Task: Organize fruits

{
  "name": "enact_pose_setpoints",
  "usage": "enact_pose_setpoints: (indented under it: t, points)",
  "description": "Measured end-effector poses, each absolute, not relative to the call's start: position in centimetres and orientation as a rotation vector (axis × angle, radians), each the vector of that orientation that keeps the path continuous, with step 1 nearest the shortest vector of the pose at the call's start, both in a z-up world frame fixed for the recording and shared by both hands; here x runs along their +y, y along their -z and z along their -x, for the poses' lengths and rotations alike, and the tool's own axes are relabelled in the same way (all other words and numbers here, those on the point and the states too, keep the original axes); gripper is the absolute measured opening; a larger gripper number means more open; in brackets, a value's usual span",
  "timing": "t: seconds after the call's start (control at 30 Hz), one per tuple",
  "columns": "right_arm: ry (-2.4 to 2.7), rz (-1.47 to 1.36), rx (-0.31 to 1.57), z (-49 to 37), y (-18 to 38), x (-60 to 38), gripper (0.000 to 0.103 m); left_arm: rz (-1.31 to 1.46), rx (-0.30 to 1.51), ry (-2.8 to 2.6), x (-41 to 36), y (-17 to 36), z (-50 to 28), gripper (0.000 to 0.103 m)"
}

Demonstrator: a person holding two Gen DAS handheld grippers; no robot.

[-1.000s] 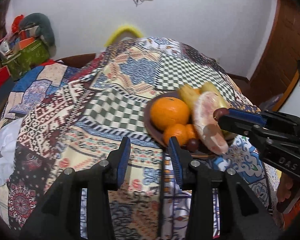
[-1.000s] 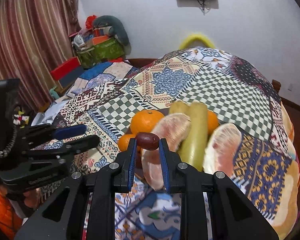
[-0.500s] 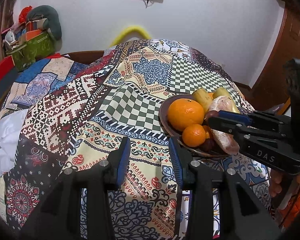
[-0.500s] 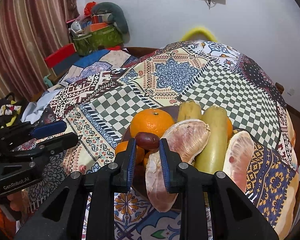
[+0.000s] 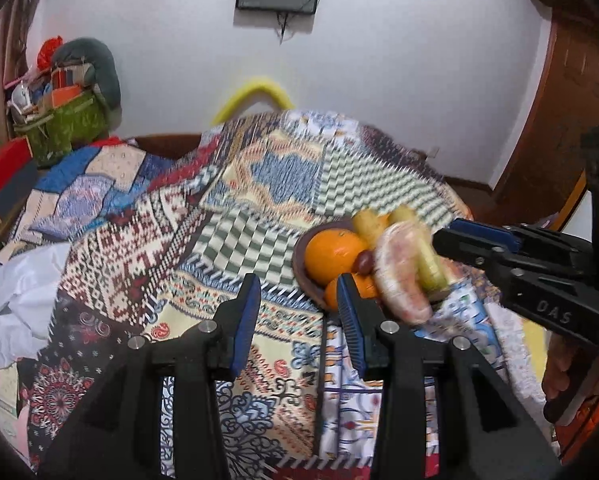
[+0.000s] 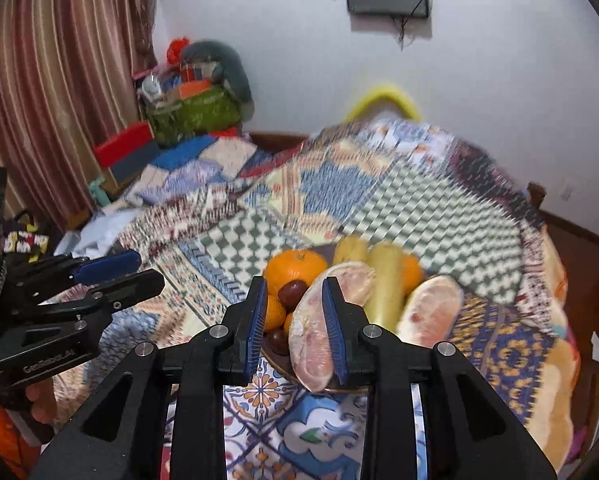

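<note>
A brown plate (image 5: 301,268) (image 6: 277,362) on the patterned cloth holds a large orange (image 5: 333,252) (image 6: 295,266), small oranges (image 5: 359,288), pomelo pieces (image 5: 399,276) (image 6: 319,320), yellow-green fruit (image 6: 385,280) and a dark brown date (image 5: 364,261) (image 6: 292,292) resting against the large orange. My right gripper (image 6: 293,316) (image 5: 445,234) is open and empty, pulled back just above the plate's near side. My left gripper (image 5: 295,312) (image 6: 119,270) is open and empty, left of the plate.
The round table is covered by a patchwork cloth (image 5: 227,240). A second dark date (image 6: 277,340) lies low on the plate. Another pomelo piece (image 6: 431,312) sits at the plate's right. Clutter and a green bag (image 5: 65,128) stand at the far left wall.
The right gripper opened and let go of the date, which now rests on the plate by the large orange. Both grippers drew back and tilted up.
</note>
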State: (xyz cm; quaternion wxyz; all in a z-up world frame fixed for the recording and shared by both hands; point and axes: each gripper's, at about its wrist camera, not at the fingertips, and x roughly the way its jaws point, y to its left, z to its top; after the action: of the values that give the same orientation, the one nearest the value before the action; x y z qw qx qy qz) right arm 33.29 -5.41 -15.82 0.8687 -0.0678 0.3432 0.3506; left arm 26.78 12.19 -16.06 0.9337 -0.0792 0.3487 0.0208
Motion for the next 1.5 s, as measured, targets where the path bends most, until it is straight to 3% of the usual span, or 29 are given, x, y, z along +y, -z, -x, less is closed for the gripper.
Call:
enact_pose_setpoints:
  t: [0.53, 0.7, 0.83, 0.9, 1.03, 1.1, 1.23, 1.37, 1.5]
  points:
    - [-0.656, 0.0, 0.374, -21.5, 3.1, -14.9, 0.027, 0.07, 0.339, 0.009, 5.7, 1.2, -14.8, 0.04]
    - [-0.633, -0.02, 0.292, -17.6, 1.3, -16.5, 0.046, 0.035, 0.246, -0.002, 4.0, -1.2, -10.8, 0.051]
    - [-0.623, -0.024, 0.268, -16.4, 1.2, -16.7, 0.056, 0.024, 0.213, -0.013, 3.2, -1.8, -8.7, 0.066]
    - [-0.605, -0.026, 0.247, -15.6, 1.2, -16.6, 0.069, 0.028, 0.205, -0.019, 3.1, -2.0, -8.1, 0.068]
    - [-0.586, -0.031, 0.223, -14.8, 1.2, -16.8, 0.076, 0.058, 0.202, -0.027, 3.3, -2.0, -7.1, 0.086]
    - [-0.586, -0.034, 0.215, -14.5, 1.2, -16.7, 0.083, 0.068, 0.199, -0.023, 3.3, -2.1, -6.8, 0.087]
    - [-0.579, -0.045, 0.207, -14.2, 1.1, -16.8, 0.086, 0.066, 0.203, -0.026, 3.0, -2.0, -6.4, 0.092]
    - [-0.552, -0.05, 0.198, -13.7, 1.4, -17.1, 0.099, 0.063, 0.204, -0.031, 2.7, -1.8, -6.0, 0.097]
    - [-0.532, -0.048, 0.185, -13.1, 1.6, -17.4, 0.102, 0.062, 0.206, -0.035, 2.5, -1.5, -5.9, 0.098]
